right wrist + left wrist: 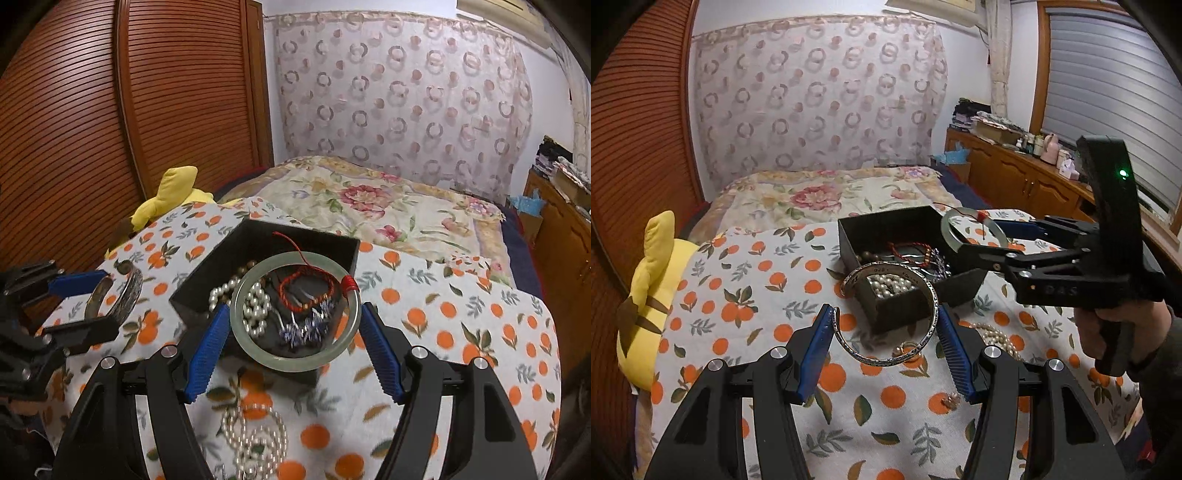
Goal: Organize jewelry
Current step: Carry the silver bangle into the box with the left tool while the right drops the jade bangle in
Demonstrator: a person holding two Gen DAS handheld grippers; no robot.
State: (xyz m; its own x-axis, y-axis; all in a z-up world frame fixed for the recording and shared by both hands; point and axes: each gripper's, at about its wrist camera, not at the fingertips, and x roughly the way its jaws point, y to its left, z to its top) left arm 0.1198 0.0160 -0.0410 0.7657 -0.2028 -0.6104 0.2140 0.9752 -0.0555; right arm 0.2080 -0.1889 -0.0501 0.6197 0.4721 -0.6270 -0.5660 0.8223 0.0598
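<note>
Right wrist view: right gripper (293, 332) clamps jade bangle (295, 360), held flat directly over box (332, 243), nearer than left. Left gripper (882, 332) grips silver cuff (890, 314) just short of box's near corner.

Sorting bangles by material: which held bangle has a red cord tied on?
The pale green jade bangle in the right claw; the left claw's silver cuff has none.
</note>
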